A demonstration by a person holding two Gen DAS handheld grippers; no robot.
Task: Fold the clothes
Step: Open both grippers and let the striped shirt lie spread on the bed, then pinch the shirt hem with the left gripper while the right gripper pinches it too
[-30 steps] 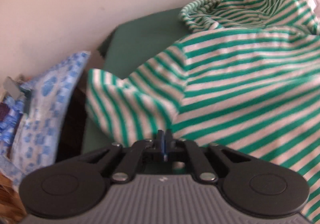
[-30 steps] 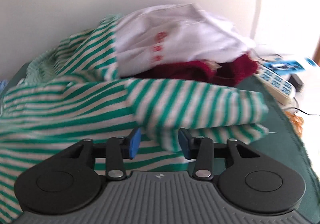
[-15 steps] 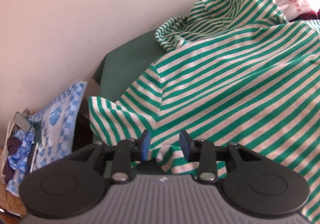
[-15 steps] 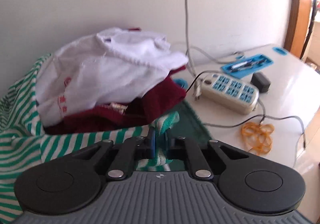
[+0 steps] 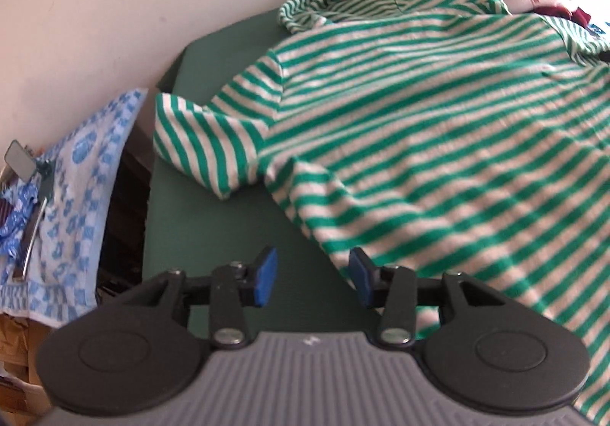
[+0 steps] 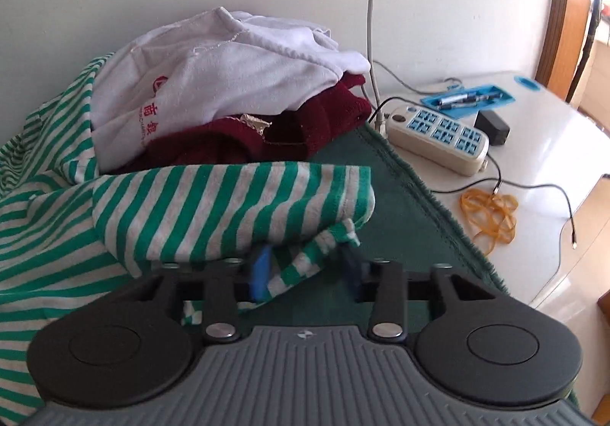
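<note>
A green-and-white striped shirt point(image 5: 419, 121) lies spread on a dark green mat point(image 5: 213, 83), one short sleeve pointing left. My left gripper point(image 5: 312, 275) hovers at the shirt's lower left edge. Its jaws are opening with only mat between them, and the hem lies just beside the right pad. In the right wrist view the shirt's other sleeve point(image 6: 228, 208) is folded in over the body. My right gripper point(image 6: 307, 273) shows its jaws apart, with a striped cuff lying loose between them against the left pad.
A white garment point(image 6: 228, 71) and a maroon knit point(image 6: 305, 125) are piled at the mat's back. Right of the mat lie a power strip point(image 6: 438, 136), cables, orange rubber bands point(image 6: 490, 212) and a blue pen tray point(image 6: 469, 100). A blue patterned cloth point(image 5: 76, 178) hangs left.
My left gripper let go of the shirt's hem, opened and drew back. The right gripper closed on the sleeve's cuff, carried it in, and now stands with jaws apart.
</note>
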